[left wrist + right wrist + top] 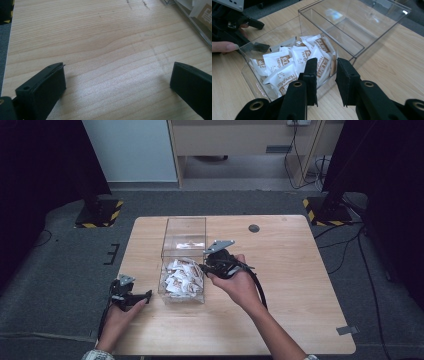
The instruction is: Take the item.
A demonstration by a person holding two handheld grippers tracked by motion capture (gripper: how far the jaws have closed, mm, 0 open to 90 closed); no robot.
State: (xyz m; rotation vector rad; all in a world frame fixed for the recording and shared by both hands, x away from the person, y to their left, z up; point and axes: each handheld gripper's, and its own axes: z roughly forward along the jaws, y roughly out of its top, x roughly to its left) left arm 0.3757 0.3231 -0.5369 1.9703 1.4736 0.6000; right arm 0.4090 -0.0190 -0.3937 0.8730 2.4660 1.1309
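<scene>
In the high view a clear box stands on the table, its near half heaped with white sachets whose print is too small to read from here; a lighter patch shows in its far half, too blurred to make out. The right gripper sits just beside the box's right wall, its tips at the rim and pointing left toward the sachets, held in a right hand whose forearm rises from the lower edge and angles up to the left. The left gripper lies low on the table near the box's near-left corner, clear of it, in a left hand resting at the table's edge. In the left gripper view the pads stand wide apart with bare wood between them (nothing held), and a corner of the box with a sachet behind it lies ahead and off to the right. In the right gripper view the right gripper has its jaws drawn narrow with a gap between them; they overlap the near wall of the box, and nothing is pinched between the pads. The sachets lie just ahead and left of the jaws, white with brown panels, several reading "HongMian" beside characters too small to read. Beyond the box, to the upper left, the left hand and its gripper show through the far wall.
</scene>
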